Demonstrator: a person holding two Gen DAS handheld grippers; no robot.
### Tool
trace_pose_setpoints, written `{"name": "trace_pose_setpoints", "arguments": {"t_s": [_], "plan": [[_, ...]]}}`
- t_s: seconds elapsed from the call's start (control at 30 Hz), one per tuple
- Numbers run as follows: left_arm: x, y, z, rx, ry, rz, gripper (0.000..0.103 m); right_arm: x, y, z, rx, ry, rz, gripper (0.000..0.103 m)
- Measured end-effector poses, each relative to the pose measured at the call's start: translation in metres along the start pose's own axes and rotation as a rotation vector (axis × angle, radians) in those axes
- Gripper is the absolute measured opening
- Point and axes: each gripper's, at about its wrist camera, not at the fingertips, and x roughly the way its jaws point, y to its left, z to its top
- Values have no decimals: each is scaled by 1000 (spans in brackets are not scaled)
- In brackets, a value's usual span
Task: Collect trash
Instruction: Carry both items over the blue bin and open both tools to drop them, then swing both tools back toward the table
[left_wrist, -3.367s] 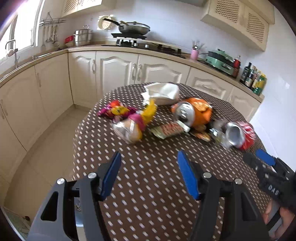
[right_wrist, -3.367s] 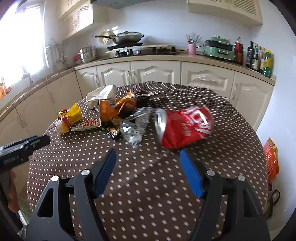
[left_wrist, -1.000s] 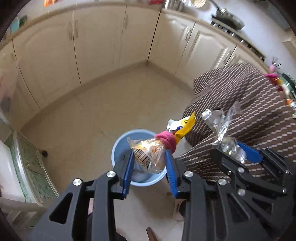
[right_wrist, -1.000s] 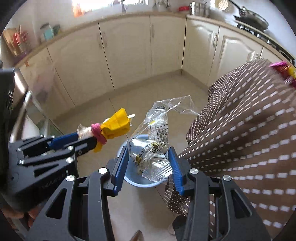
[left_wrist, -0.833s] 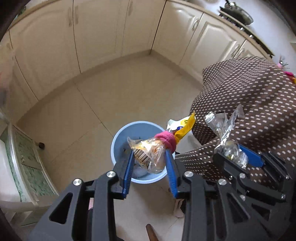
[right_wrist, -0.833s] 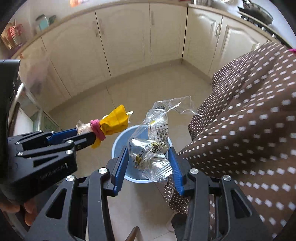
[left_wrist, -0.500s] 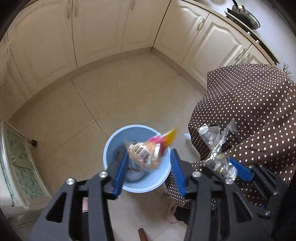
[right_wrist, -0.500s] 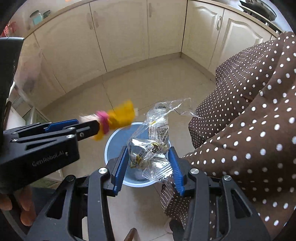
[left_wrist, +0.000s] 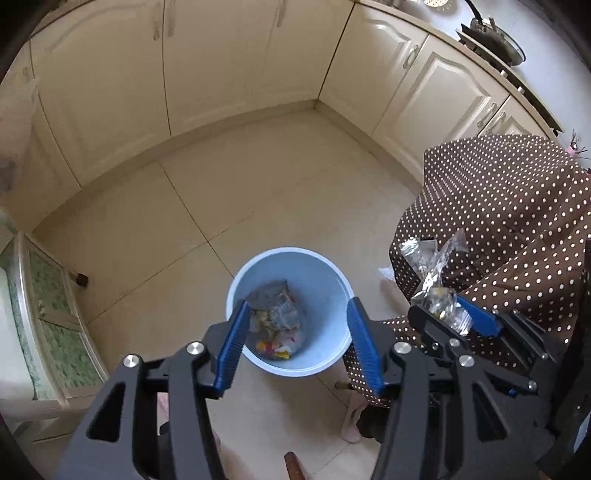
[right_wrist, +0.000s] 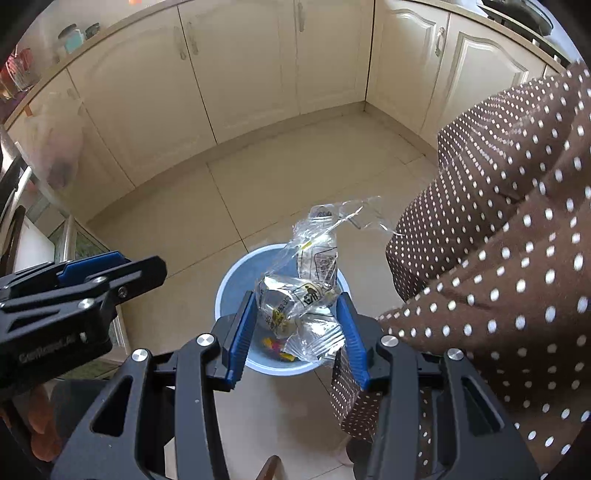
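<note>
Cream kitchen cabinets (left_wrist: 207, 66) wrap the tiled floor (left_wrist: 258, 177), and at the right hangs the brown polka-dot tablecloth (left_wrist: 517, 206) over the surface. Just beside its draped edge the light blue trash bin (left_wrist: 325, 280) stands on the floor, with crumpled wrappers (left_wrist: 275, 321) lying at its bottom. The left gripper (left_wrist: 293, 347) hangs above the bin with its blue pads spread wide and nothing between them. The right gripper (right_wrist: 295, 332) is clamped on a clear plastic wrapper (right_wrist: 303, 288), whose long axis rises away from the pads toward the cabinets. In the right wrist view the wrapper sits directly over the bin's mouth, so the bin lies straight below the right gripper; judging by this, spreading those pads should let it drop inside, though a light wrapper may drift toward the tablecloth
</note>
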Motion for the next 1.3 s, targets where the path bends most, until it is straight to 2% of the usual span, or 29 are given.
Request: {"name": "trace_pose_setpoints", "arguments": {"t_s": [0.2, 0.3, 0.43, 0.7, 0.87, 1.03, 1.2, 1.3], "plan": [[-18, 6, 7, -17, -35, 5, 54, -14, 8, 18, -14, -59, -5, 44], [-30, 9, 11, -24, -60, 6, 54, -26, 9, 29, -26, -109, -24, 54], [-49, 6, 16, -32, -94, -4, 54, -45, 6, 36, -21, -161, -47, 61], [-108, -19, 21, 23, -189, -46, 53, -119, -11, 34, -6, -272, -121, 62], [-157, -64, 20, 116, -272, -117, 57, -184, -30, 22, 40, -377, -187, 67], [-188, -121, 10, 217, -317, -171, 58, -241, -71, 0, 113, -451, -252, 69], [-199, -180, -4, 319, -316, -228, 58, -291, -128, -36, 201, -496, -339, 73], [-197, -225, -13, 389, -279, -300, 58, -311, -160, -60, 253, -495, -384, 73]]}}
